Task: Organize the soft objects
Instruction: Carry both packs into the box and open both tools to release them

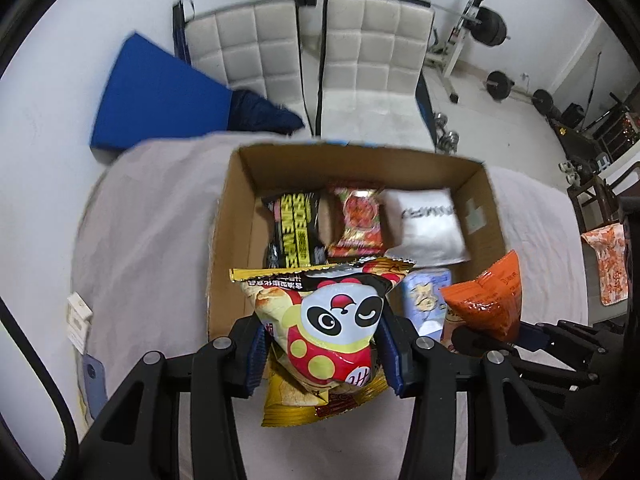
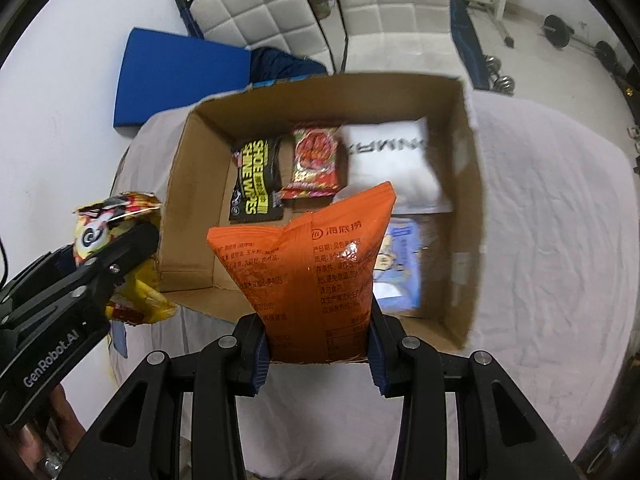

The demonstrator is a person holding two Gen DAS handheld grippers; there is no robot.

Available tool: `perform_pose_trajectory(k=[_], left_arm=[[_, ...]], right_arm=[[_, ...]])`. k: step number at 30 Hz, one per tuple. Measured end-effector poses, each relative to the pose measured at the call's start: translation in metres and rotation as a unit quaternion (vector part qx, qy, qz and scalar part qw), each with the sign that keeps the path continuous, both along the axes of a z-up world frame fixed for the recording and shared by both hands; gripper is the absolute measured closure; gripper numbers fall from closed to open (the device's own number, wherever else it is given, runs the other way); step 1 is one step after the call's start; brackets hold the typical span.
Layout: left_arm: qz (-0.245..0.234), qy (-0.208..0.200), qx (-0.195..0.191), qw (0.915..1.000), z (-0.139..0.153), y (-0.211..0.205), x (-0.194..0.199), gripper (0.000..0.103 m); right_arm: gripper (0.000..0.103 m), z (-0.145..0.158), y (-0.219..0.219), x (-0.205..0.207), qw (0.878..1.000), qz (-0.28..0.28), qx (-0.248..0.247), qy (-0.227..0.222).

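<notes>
Transfer step: left gripper (image 1: 324, 354) clasps the yellow panda-print snack bag (image 1: 332, 328); right gripper (image 2: 318, 350) clasps the orange foil pouch (image 2: 312, 276). Next, probably lowering both into the open brown cardboard box (image 2: 468, 200).

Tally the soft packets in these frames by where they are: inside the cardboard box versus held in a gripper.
Inside the cardboard box: 4 (black wipes pack, red snack packet, white pouch, light blue packet)
Held in grippers: 2 (panda snack bag in left gripper, orange bag in right gripper)
Total: 6
</notes>
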State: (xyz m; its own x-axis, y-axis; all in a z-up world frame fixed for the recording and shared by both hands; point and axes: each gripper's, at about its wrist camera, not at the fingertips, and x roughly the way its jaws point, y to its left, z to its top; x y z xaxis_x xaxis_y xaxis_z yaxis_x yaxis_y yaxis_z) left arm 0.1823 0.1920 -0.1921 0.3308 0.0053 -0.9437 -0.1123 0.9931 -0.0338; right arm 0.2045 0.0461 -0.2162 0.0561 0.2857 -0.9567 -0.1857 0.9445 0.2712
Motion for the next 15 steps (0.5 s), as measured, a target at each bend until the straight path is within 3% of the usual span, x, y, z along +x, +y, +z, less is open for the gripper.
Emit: perform_pose_trajectory(k=[7, 15], left_arm=[[0.003, 0.063, -0.020, 0.9978, -0.062, 0.025, 0.018, 0.059], [-0.002, 0.138, -0.050, 0.9892, -0.130, 0.034, 0.041, 0.059]], right_arm=[[0.061, -0.052, 0.025, 0.012, 0.999, 0.003, -0.001, 0.038], [0.061, -0.102, 0.038, 0.027, 0.998, 0.000, -0.013, 0.069]])
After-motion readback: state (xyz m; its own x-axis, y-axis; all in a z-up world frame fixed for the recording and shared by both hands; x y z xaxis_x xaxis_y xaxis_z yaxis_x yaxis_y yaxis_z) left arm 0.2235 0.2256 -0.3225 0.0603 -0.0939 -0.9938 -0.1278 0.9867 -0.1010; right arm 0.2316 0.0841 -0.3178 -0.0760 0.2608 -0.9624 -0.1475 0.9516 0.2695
